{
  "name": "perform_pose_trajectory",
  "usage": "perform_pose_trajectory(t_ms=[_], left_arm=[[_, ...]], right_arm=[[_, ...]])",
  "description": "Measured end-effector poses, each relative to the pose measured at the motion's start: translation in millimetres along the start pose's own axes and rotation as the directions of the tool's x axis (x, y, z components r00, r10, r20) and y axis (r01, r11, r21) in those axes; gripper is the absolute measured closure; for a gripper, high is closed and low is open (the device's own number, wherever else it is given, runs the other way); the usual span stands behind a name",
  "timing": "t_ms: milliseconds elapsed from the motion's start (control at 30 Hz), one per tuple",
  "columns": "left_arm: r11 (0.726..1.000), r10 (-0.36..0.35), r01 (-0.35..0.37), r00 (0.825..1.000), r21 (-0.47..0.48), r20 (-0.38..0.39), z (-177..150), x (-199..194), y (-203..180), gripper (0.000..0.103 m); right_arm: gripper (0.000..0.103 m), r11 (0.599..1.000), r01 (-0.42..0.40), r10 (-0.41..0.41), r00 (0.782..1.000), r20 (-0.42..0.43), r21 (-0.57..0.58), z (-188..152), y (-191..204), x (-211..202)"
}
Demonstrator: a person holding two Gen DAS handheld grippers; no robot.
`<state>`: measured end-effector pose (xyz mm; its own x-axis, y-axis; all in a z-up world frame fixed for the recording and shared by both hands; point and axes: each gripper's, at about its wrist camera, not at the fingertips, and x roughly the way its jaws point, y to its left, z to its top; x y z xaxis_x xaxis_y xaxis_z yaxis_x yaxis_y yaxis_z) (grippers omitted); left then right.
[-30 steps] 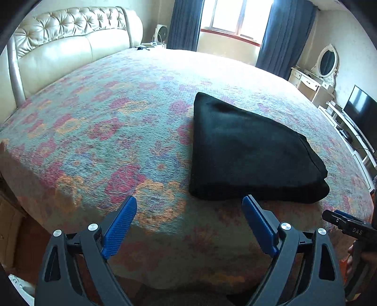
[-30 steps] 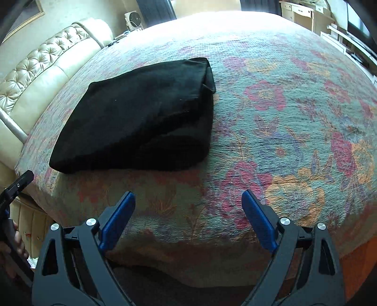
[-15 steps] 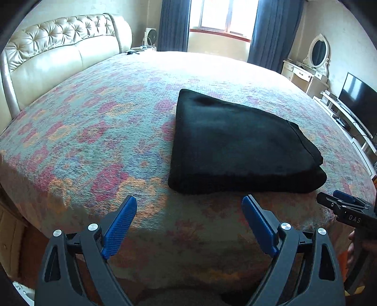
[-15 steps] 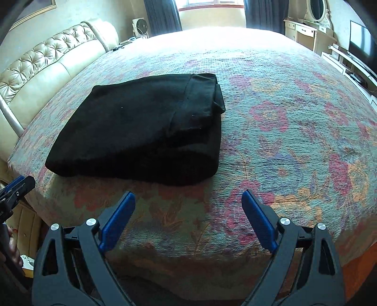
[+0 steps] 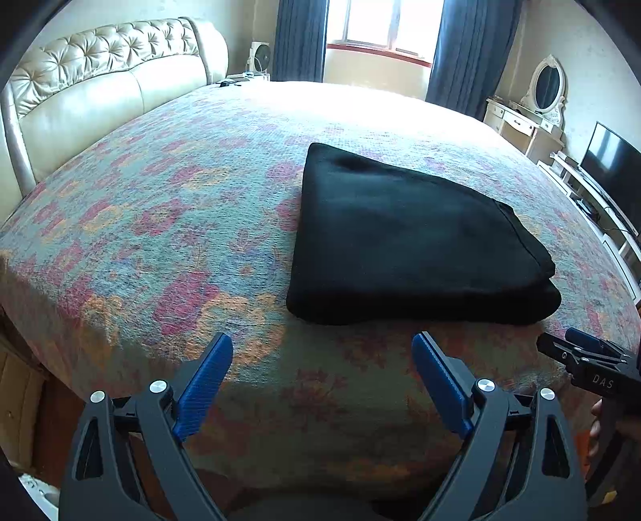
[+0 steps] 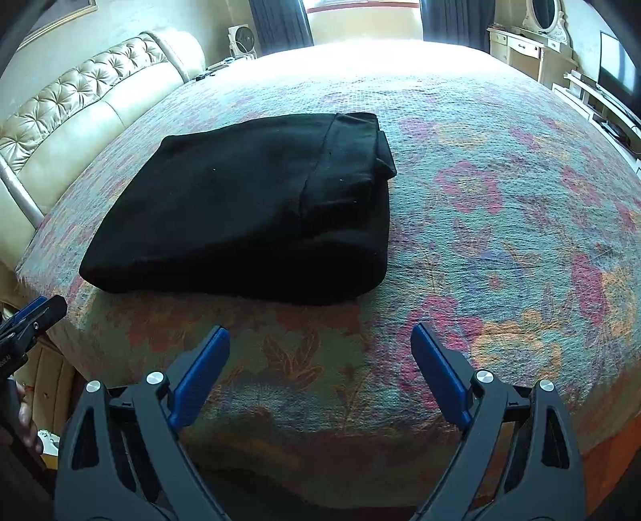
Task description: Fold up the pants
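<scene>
Bed w/ 1 folded black pants; 2 grippers, left gripper & right gripper, both spread, empty.

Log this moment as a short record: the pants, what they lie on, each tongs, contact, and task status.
pants: black pants, folded into a compact stack, lying flat
surface: bed with a flowered cover
position: near the bed's front edge
left tongs: left tongs, open, empty, short of the pants
right tongs: right tongs, open, empty, short of the pants
contact: neither tongs touches the pants
background: padded headboard, window, television
task status: fold looks done
</scene>
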<state>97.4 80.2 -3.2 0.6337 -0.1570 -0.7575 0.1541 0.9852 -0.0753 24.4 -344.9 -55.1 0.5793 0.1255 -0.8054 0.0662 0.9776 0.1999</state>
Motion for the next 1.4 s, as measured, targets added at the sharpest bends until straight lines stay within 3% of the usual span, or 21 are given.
perform_pose_trajectory(t_ms=[1400], left_arm=[[0.998, 0.055, -0.055, 0.998, -0.005, -0.005, 1.1, -1.9, -2.5, 0.013]], right_arm=[[0.011, 1.0, -0.006, 0.006, 0.999, -0.034, 0.006, -8.1, 3.4, 8.9]])
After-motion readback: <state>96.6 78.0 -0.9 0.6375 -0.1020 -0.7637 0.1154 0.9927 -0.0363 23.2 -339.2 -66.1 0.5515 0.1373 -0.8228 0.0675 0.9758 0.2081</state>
